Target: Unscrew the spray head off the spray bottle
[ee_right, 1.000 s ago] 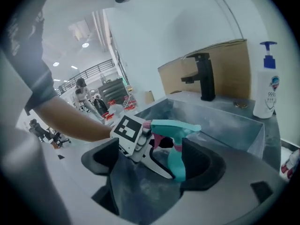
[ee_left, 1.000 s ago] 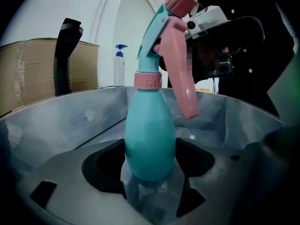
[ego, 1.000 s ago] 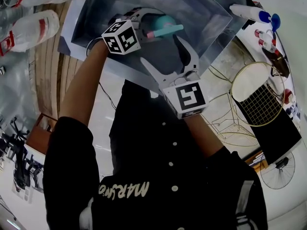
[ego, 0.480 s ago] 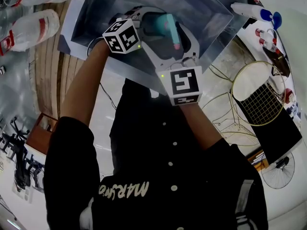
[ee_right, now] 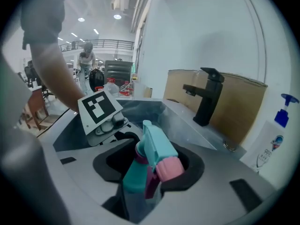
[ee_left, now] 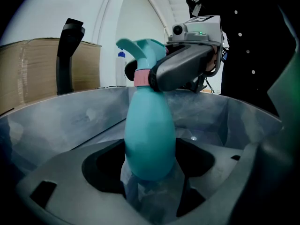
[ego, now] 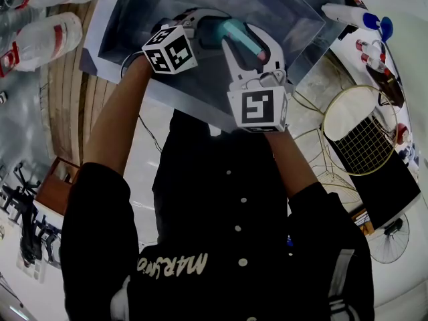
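The teal spray bottle [ee_left: 149, 139] stands up out of my left gripper [ee_left: 152, 186], which is shut on its lower body. Its teal spray head [ee_right: 157, 146] has a pink nozzle [ee_right: 168, 168] and a pink collar [ee_left: 140, 77]. In the head view the bottle [ego: 212, 33] is held over the sink, beside the left gripper's marker cube [ego: 170, 50]. My right gripper [ego: 249, 37] reaches in from the near side with the spray head [ego: 239, 37] between its jaws. The jaws are closing, and one finger [ee_left: 185, 64] lies against the collar.
All of this happens over a grey metal sink [ego: 294, 19] with a black faucet [ee_right: 206, 97] and a cardboard panel [ee_right: 234, 107] behind it. A white bottle with a blue spray head [ego: 351, 17] lies at the right, a wire basket [ego: 361, 132] below it, plastic bottles [ego: 40, 42] at the left.
My right gripper has come up from the near right, wide open, and closed in around the spray head. The head's pink nozzle has swung round toward the right gripper. The left gripper has stayed put.
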Action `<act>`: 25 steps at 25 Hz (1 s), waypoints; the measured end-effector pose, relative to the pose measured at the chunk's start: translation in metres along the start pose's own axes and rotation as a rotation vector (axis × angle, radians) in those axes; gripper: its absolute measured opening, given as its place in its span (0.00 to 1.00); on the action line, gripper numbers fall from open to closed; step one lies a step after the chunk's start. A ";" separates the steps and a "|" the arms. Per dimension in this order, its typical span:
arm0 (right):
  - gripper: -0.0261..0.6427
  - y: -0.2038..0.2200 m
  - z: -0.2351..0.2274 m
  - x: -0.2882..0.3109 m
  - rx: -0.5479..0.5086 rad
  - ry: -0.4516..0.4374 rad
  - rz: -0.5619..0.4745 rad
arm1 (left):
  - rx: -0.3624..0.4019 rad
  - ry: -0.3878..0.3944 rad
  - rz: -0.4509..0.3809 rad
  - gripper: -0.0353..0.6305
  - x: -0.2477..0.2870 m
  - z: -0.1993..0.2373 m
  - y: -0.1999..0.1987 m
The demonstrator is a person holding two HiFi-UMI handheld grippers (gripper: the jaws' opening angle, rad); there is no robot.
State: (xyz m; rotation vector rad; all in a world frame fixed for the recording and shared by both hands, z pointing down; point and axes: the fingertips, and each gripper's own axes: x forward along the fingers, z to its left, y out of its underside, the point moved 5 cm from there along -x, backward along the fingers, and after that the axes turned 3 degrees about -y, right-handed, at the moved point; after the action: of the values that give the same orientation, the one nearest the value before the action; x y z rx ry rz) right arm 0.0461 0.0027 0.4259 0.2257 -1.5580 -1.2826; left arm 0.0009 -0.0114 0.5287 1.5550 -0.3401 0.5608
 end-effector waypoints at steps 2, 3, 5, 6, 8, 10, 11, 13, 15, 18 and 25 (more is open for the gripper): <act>0.35 0.000 -0.003 0.001 -0.029 -0.041 -0.008 | -0.003 -0.001 0.000 0.59 0.000 0.001 0.000; 0.35 0.000 -0.004 0.002 -0.042 -0.067 -0.018 | -0.004 -0.001 -0.001 0.59 0.000 0.001 0.000; 0.35 -0.002 -0.005 0.005 -0.056 -0.136 -0.055 | -0.007 -0.001 -0.002 0.59 -0.001 0.001 0.000; 0.35 -0.003 -0.006 0.006 -0.056 -0.179 -0.069 | -0.006 -0.001 -0.002 0.59 -0.001 0.002 0.001; 0.34 -0.003 -0.009 0.006 -0.064 -0.268 -0.064 | -0.003 -0.001 -0.003 0.59 -0.001 0.001 0.001; 0.32 -0.001 -0.010 0.004 -0.112 -0.354 -0.043 | -0.001 0.001 -0.003 0.59 -0.001 0.001 0.001; 0.30 -0.001 -0.010 0.004 -0.152 -0.399 -0.039 | 0.000 0.002 -0.002 0.59 -0.001 0.001 0.001; 0.27 -0.002 -0.009 0.003 -0.241 -0.486 -0.041 | 0.002 0.006 -0.001 0.59 0.000 0.001 0.001; 0.26 -0.003 -0.009 0.003 -0.309 -0.549 -0.040 | 0.007 0.012 0.000 0.59 0.000 0.001 0.001; 0.26 -0.004 -0.010 0.004 -0.338 -0.601 -0.051 | 0.010 0.016 0.001 0.59 0.000 0.001 0.001; 0.26 -0.015 -0.015 -0.002 -0.329 -0.613 -0.086 | 0.013 0.020 0.000 0.59 0.000 0.001 0.000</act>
State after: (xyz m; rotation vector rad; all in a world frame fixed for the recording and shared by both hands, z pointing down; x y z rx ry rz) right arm 0.0517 -0.0110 0.4111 -0.3463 -1.8127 -1.7581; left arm 0.0009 -0.0120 0.5290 1.5609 -0.3218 0.5796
